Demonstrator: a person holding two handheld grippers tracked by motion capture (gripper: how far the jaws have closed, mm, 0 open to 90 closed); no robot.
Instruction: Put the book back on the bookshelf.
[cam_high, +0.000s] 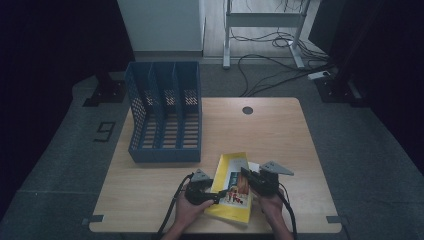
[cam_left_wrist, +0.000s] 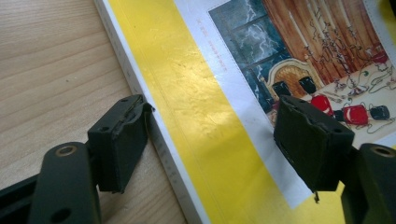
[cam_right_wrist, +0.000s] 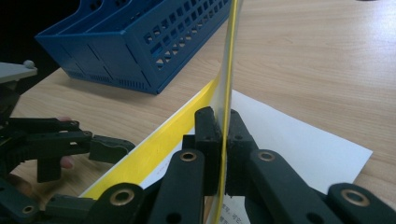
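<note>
The right gripper (cam_right_wrist: 223, 140) pinches the yellow book's cover (cam_right_wrist: 229, 65), lifting it upright. The left gripper (cam_left_wrist: 210, 140) is spread astride the yellow book (cam_left_wrist: 205, 116), near the blue file rack (cam_high: 165, 112).

Light wooden desk (cam_high: 280, 135) with a dark round grommet (cam_high: 247, 110) near its far edge; grey carpet floor (cam_high: 60, 150) around it, black cables (cam_high: 270, 70) trailing beyond, white metal frame legs (cam_high: 227, 35) and a white cabinet (cam_high: 162, 22) behind.
</note>
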